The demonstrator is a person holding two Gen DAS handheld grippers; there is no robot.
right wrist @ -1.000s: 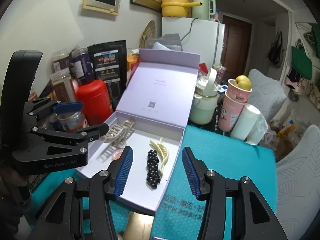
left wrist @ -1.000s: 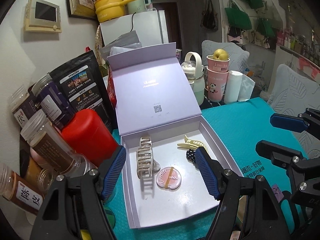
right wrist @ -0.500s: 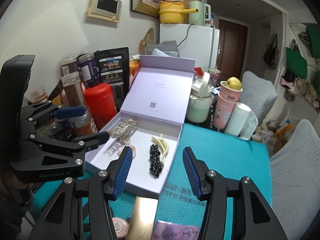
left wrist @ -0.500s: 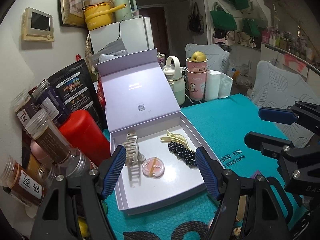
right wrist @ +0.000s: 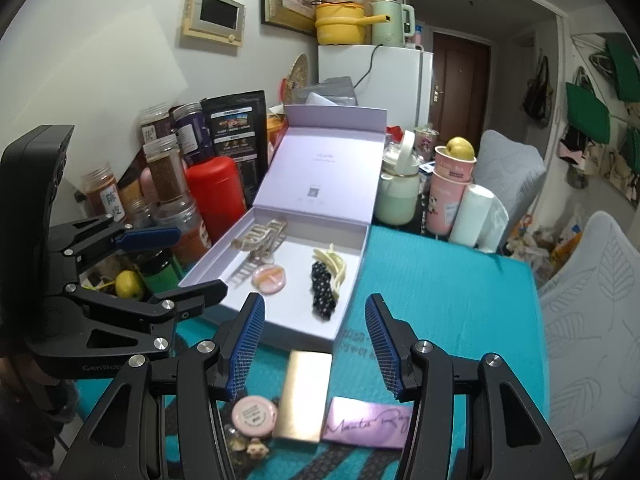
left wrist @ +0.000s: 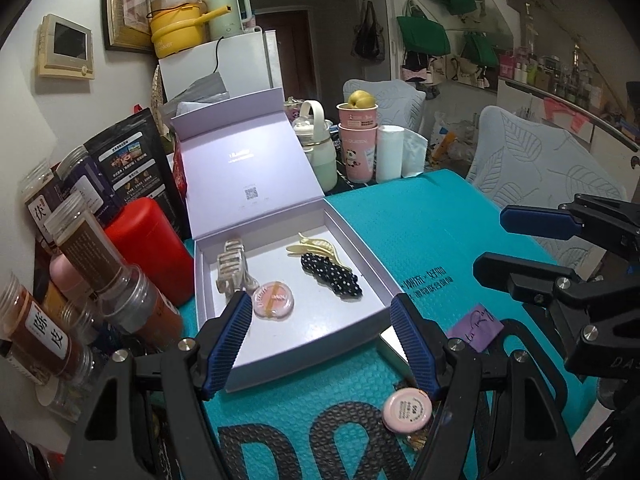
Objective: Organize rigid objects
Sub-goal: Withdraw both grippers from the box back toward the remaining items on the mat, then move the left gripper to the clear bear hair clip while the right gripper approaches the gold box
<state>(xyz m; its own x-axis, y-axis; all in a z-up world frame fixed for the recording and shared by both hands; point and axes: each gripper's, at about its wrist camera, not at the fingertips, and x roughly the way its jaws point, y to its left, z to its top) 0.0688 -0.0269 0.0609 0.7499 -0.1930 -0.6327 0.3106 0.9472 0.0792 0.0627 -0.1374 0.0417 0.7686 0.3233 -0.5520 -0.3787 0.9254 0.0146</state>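
An open lilac box (left wrist: 360,268) (right wrist: 352,276) lies on the teal mat, lid up. Inside it are a beige claw clip (left wrist: 232,270) (right wrist: 260,242), a round pink compact (left wrist: 273,302) (right wrist: 269,278), a black beaded clip (left wrist: 332,276) (right wrist: 322,286) and a cream clip (left wrist: 316,249) (right wrist: 334,262). In front of the box lie a pink round tin (left wrist: 407,407) (right wrist: 254,416), a gold case (right wrist: 304,394) and a purple card (left wrist: 476,326) (right wrist: 366,422). My left gripper (left wrist: 320,344) (right wrist: 176,264) stands open over the box's near edge, empty. My right gripper (right wrist: 314,346) (left wrist: 516,244) stands open above the gold case, empty.
Spice jars (left wrist: 92,264), a red canister (left wrist: 148,248) (right wrist: 216,192) and a black pouch (left wrist: 124,168) crowd the left side. A pale green kettle (right wrist: 398,196), pink cups (right wrist: 450,192) with a yellow fruit and a white roll (right wrist: 472,216) stand behind the box. Grey chairs (left wrist: 552,168) are at right.
Both grippers have drawn back from the box, which now looks smaller and farther. The pink tin, gold case and purple card have come into view near the fingers. Jaw openings are unchanged.
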